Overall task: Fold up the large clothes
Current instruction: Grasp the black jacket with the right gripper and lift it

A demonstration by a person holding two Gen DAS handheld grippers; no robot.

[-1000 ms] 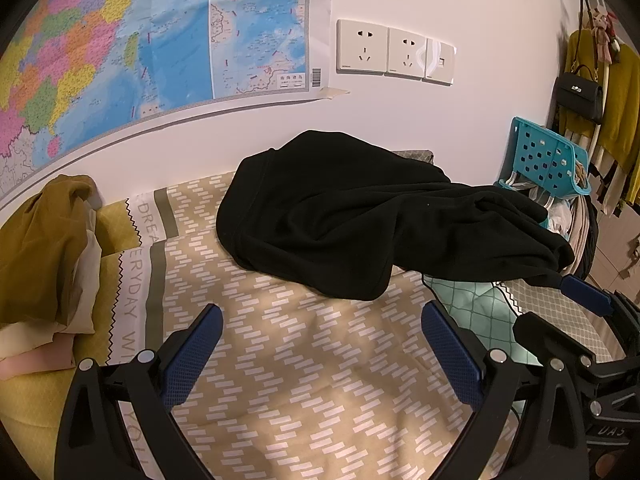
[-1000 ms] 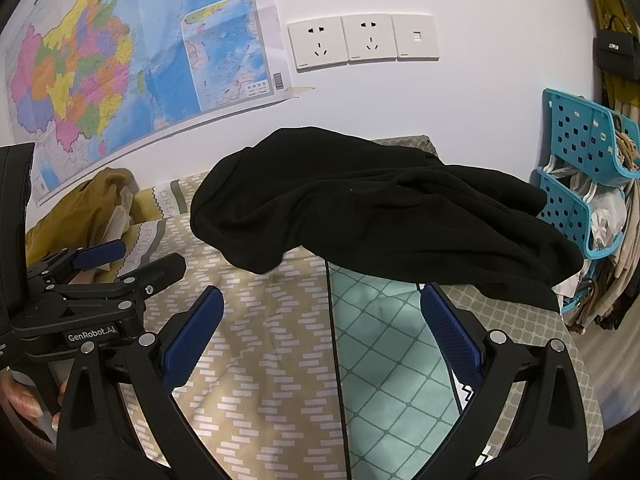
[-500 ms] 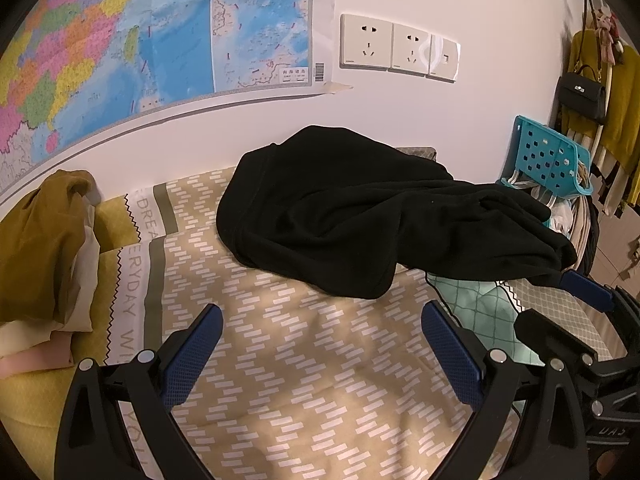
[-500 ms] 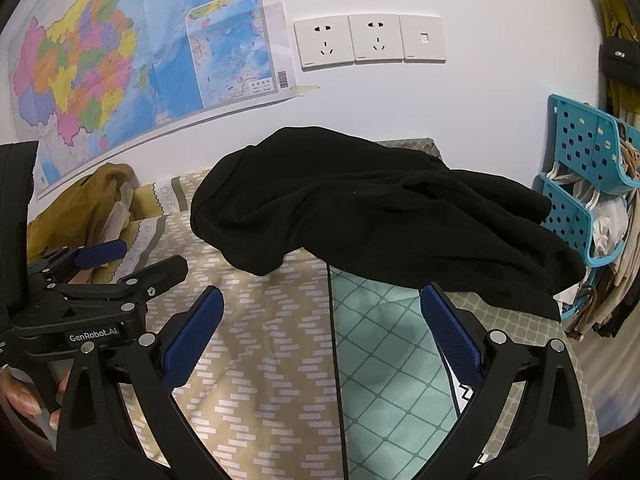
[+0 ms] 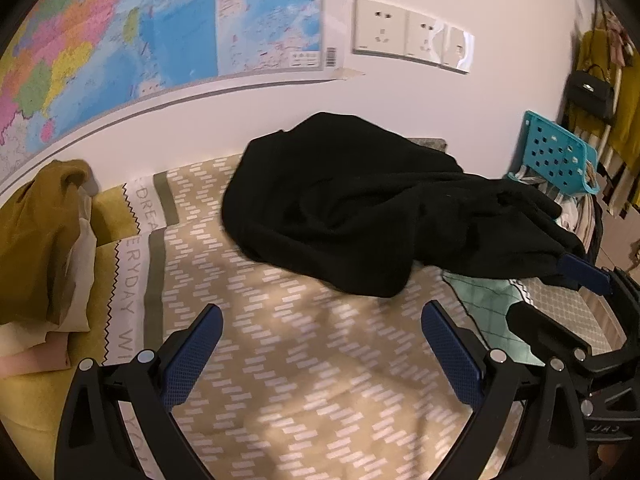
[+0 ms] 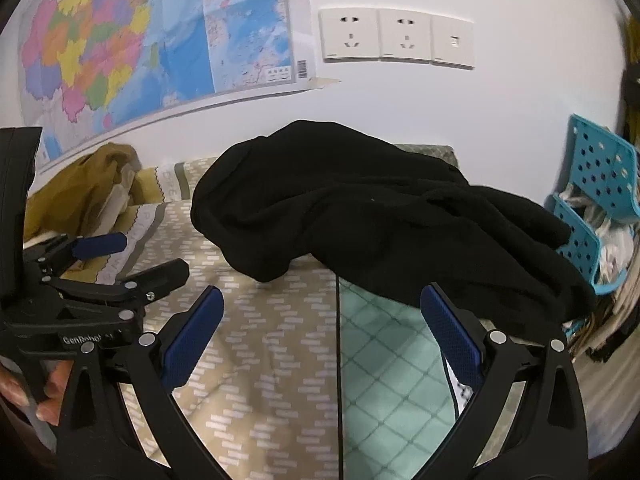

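From the left wrist view, the left gripper (image 5: 320, 344) hangs with jaws wide apart and empty above the patterned bedspread (image 5: 280, 380); the black garment (image 5: 360, 208) lies crumpled beyond, against the wall.

From the right wrist view, the right gripper (image 6: 320, 332) gapes empty too. Better to find an edge first and spread it flat before folding.
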